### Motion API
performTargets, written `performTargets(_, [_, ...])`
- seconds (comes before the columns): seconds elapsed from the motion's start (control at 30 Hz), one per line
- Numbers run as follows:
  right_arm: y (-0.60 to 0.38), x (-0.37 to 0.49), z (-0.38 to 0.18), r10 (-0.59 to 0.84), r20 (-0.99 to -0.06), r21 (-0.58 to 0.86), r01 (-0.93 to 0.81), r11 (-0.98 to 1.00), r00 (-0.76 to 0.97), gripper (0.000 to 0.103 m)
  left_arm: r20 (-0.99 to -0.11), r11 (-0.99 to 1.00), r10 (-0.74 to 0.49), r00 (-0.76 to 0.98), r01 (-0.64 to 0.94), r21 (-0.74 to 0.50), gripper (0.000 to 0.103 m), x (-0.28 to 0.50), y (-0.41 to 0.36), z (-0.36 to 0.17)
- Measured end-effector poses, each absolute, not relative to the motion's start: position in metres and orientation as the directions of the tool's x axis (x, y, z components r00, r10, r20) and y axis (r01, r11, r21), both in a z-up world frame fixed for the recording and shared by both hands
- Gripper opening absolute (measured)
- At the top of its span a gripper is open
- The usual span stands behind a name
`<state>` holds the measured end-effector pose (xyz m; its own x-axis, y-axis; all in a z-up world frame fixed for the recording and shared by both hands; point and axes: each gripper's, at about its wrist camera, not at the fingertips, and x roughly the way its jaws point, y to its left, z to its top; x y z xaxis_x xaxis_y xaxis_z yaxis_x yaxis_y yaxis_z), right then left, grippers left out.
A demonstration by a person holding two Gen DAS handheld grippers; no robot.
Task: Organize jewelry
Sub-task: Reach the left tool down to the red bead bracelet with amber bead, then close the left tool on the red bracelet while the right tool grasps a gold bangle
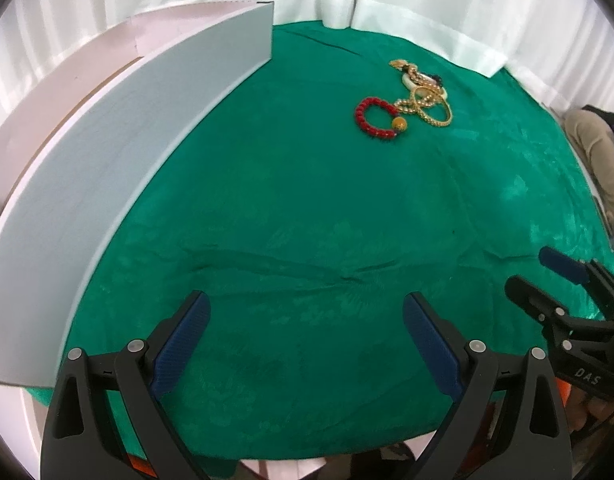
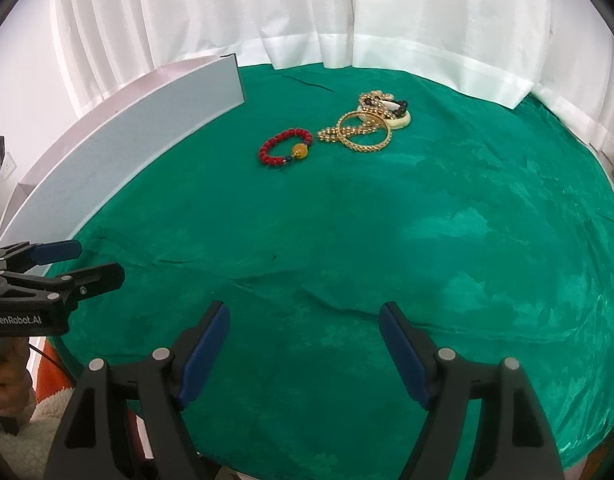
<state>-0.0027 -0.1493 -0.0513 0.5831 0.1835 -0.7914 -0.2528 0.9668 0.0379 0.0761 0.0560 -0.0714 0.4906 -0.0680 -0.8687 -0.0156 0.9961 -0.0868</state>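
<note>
Jewelry: a red bracelet [image 2: 285, 148] with one amber bead lies alone on the green cloth [image 2: 347, 240]; just beside it, to the right, a heap holds a gold bangle [image 2: 363, 132], a gold chain [image 2: 331, 134], a cream ring [image 2: 401, 120] and dark beads [image 2: 399, 106]. All of it sits toward the far side, apart from both tools.
Left gripper [image 1: 307, 344]: jaws wide apart, nothing between the blue pads, held over bare cloth at the near edge.
Right gripper [image 2: 305, 352]: jaws wide apart, empty, also over near cloth.
Left view only: the box's pink inner wall [image 1: 87, 80] behind its grey side, and a person's tan trouser leg [image 1: 599, 152] past the table's right edge.
Right view only: a hand [image 2: 7, 380] with a fleece cuff gripping the left tool's handle, marked "GenRobot.AI"; the dark beads show plainly here and only faintly in the left view.
Open room: a broad stretch of bare cloth lies between the grippers and the jewelry.
Edges: a grey box [image 1: 127, 160] stands upright along the left side, its far corner well apart from the red bracelet.
Surface: patterned green cloth with low creases across the middle.
Room: a white curtain [image 2: 307, 20] hangs behind the table, its hem touching the cloth's far edge.
</note>
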Motion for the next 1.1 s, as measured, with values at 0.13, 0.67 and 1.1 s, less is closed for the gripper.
performTargets(0.13, [-0.153, -0.001, -0.055, 0.183, -0.799, 0.047, -0.243, 0.969, 0.573, 0.079, -0.857, 0.991, -0.133, 0.498, 0.04, -0.13, 0.097, 0.096, 0.055, -0.064])
performTargets(0.67, [-0.194, 0.002, -0.055, 0.167, -0.786, 0.088, -0.159, 0.983, 0.595, 0.079, -0.894, 0.947, -0.22, 0.391, 0.304, -0.1, 0.065, 0.265, -0.041, -0.081])
performTargets(1.1, [-0.224, 0.015, -0.053, 0.165, -0.775, 0.13, -0.102, 0.986, 0.609, 0.079, -0.925, 0.959, -0.207, 0.319, 0.251, -0.128, 0.015, 0.278, -0.04, -0.097])
